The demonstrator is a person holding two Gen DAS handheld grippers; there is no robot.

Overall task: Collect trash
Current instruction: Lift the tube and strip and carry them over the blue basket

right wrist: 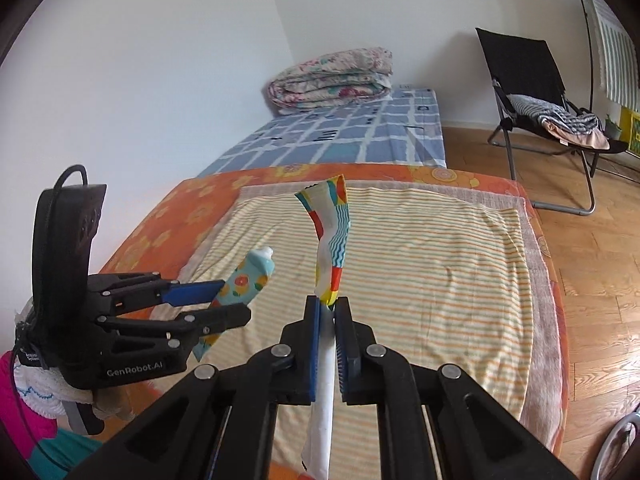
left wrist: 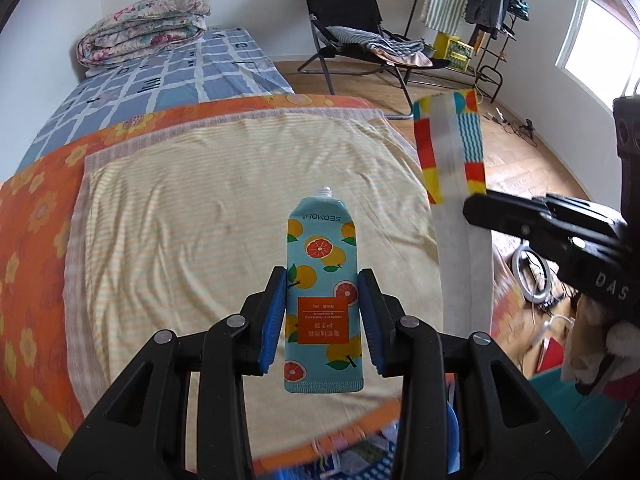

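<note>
My left gripper (left wrist: 323,284) is shut on a light-blue tube (left wrist: 322,276) printed with oranges, its white nozzle pointing away over the bed; from the right wrist view the same tube (right wrist: 246,280) shows between the left gripper (right wrist: 232,300) at the left. My right gripper (right wrist: 328,306) is shut on a flat colourful wrapper (right wrist: 330,240) with white backing, which stands up past the fingertips and hangs down behind them. In the left wrist view that wrapper (left wrist: 450,148) sticks up from the right gripper (left wrist: 474,208) at the right edge. Both are held above a striped yellow sheet (left wrist: 200,208).
An orange flowered blanket (left wrist: 36,216) lies under the sheet, a blue checked mattress (left wrist: 160,76) with a folded quilt (left wrist: 144,36) beyond. A black folding chair (left wrist: 348,32) and a clothes rack (left wrist: 480,8) stand on the wooden floor (right wrist: 600,280). Clutter and cables lie on the floor at right (left wrist: 536,280).
</note>
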